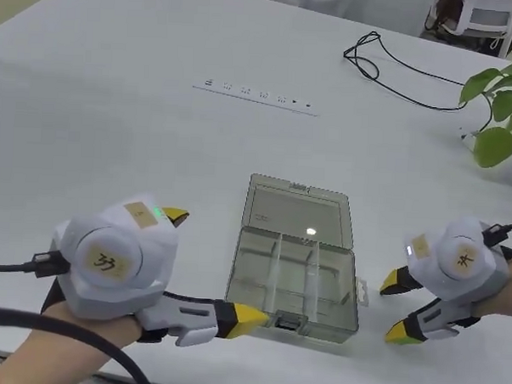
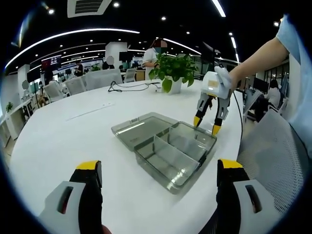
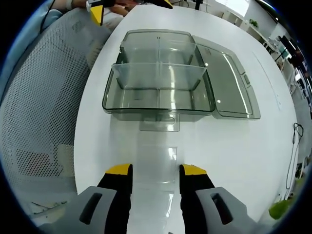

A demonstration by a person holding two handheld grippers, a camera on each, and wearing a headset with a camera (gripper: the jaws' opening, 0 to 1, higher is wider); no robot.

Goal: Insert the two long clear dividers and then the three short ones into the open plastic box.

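The open plastic box (image 1: 335, 319) lies near the table's front edge, its lid (image 1: 298, 212) flat behind it. Several clear dividers (image 3: 158, 75) stand inside and split it into compartments. My right gripper (image 3: 156, 170) hovers just right of the box (image 3: 114, 102), and a clear short divider (image 3: 159, 163) sits flat between its jaws. Another small clear piece (image 3: 159, 126) lies on the table against the box's near wall. My left gripper (image 1: 212, 265) stands wide open at the box's left side, holding nothing. From the left gripper view, the right gripper (image 2: 206, 125) hangs over the box's far edge (image 2: 204, 130).
A black cable (image 1: 389, 72) loops at the back right of the white table (image 1: 115, 109). A potted plant (image 1: 502, 109) stands at the right edge. A thin printed strip (image 1: 256, 97) lies beyond the box. A mesh chair (image 3: 44, 97) sits by the table's edge.
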